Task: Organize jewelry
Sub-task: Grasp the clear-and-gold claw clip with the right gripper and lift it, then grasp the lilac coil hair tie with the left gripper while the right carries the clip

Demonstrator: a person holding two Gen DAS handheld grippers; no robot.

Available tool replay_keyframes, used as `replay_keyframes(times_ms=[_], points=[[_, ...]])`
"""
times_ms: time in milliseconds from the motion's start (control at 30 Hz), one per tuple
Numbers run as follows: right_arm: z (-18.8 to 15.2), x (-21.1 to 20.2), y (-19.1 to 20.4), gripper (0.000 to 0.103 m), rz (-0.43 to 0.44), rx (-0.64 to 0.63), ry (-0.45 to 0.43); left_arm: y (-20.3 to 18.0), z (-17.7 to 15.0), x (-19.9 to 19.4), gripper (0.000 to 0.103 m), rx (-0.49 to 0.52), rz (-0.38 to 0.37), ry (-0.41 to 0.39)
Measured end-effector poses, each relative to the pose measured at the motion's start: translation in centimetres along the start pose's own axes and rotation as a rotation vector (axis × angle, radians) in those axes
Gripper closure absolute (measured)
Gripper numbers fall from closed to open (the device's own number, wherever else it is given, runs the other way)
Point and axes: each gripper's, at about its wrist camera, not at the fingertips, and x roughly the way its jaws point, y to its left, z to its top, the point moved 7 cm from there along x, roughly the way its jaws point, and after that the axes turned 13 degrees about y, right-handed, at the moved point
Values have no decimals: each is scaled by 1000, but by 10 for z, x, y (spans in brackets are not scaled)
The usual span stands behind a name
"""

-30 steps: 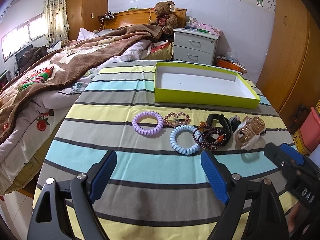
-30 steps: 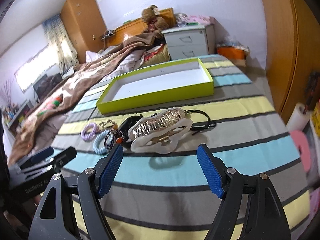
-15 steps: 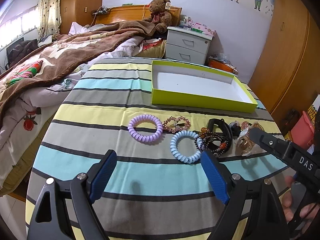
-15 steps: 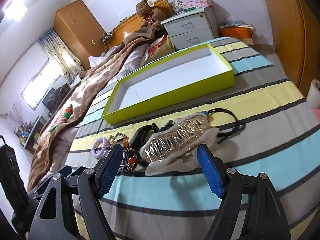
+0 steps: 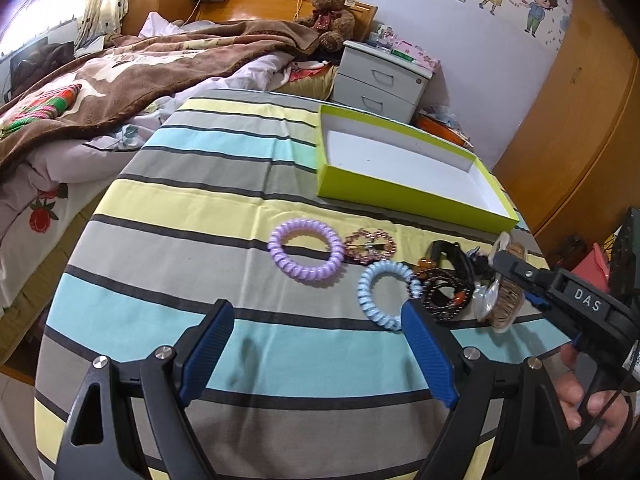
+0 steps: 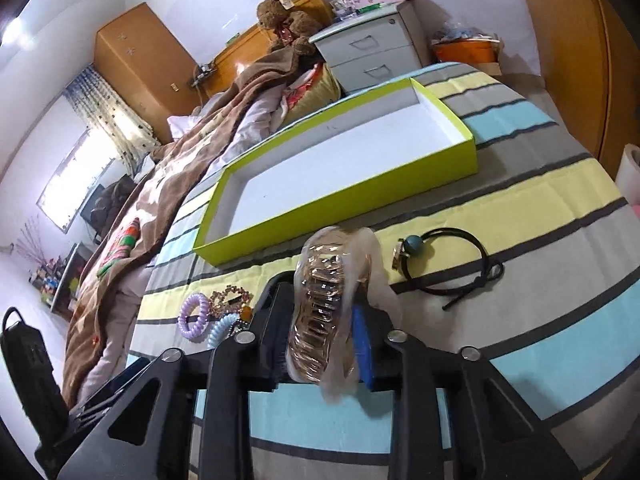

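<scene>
Grippers first: the left gripper sits closest to the camera with its blue pads spread wide over a teal stripe of the tablecloth, pinching nothing. The right gripper has its fingers squeezed onto the hair claw, that gold-toothed clear clip, which stands tilted up between the pads; from the left wrist view you can see the same claw clamped at the tip of the right gripper, at the right end of the jewelry row. Just past the left gripper lies the blue coil tie, touching the dark bead bracelet on its right. A bit further back is the purple coil tie, with a small pink bead piece right beside it. In the right wrist view a black hair tie with a blue bead lies on its own, to the right of the claw. Behind everything sits the green box, white inside with nothing in it. Way at the back there's a nightstand and a teddy bear on the bed.
</scene>
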Motion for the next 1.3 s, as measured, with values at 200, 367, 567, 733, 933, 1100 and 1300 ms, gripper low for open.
replay_keyframes(times_ms=[200,367,567,733,933,1100,1300], points=[[-2,-10,10,93,-39,-108,-18,7,1,4,17,-17,-8,33],[-4,-21,7,94,-35,-127,-21,8,3,5,18,-7,6,48],[-3,-51,-5,94,-131,-196,-39,8,6,6,18,-2,0,51],[-8,-67,-21,94,-277,-279,-18,9,12,10,18,22,23,67],[-16,-59,-38,94,-477,-388,66,6,20,17,27,93,79,69],[-22,-37,-37,94,-486,-432,127,-9,29,24,30,184,57,52],[-28,-24,-34,93,-473,-451,169,-16,35,36,37,259,90,57]])
